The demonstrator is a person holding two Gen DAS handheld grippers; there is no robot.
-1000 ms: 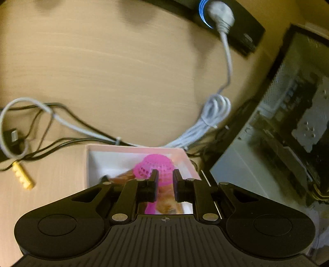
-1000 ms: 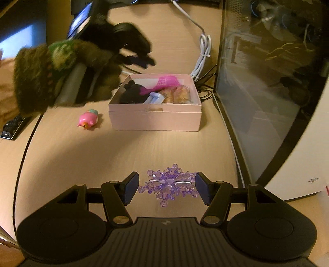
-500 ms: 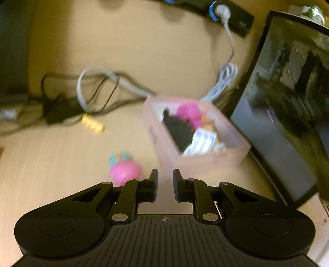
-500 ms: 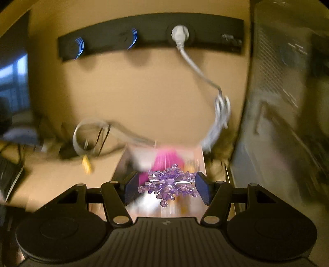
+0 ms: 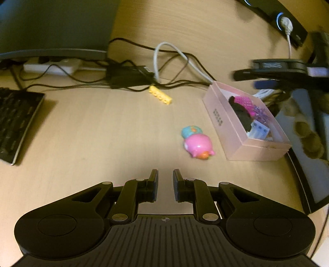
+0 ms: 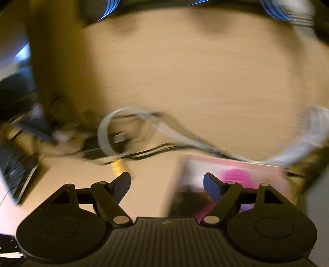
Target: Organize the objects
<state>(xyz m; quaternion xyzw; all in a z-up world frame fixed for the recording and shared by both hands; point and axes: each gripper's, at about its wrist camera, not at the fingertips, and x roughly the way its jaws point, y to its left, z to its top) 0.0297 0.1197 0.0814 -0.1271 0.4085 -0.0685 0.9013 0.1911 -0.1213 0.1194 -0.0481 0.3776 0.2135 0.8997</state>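
Note:
A pink box (image 5: 236,139) stands on the wooden desk at the right. It holds a black item, a pink mesh ball (image 5: 243,101), a white block and a purple snowflake (image 5: 261,115). A pink and teal toy (image 5: 197,143) lies left of the box, and a yellow brick (image 5: 160,95) lies farther back. My left gripper (image 5: 165,184) hovers near the toy, jaws nearly shut and empty. My right gripper (image 6: 167,184) is open and empty above the box (image 6: 236,164); it also shows in the left wrist view (image 5: 265,79).
A keyboard (image 5: 14,123) lies at the left. Tangled cables (image 5: 144,76) and a white power strip (image 5: 51,65) run along the back. A black socket bar (image 5: 277,14) is on the wall. A dark computer case (image 5: 308,164) stands right of the box.
My right gripper opened and let go of the purple snowflake, which now lies in the pink box. My left gripper pulled back from the box toward the pink toy.

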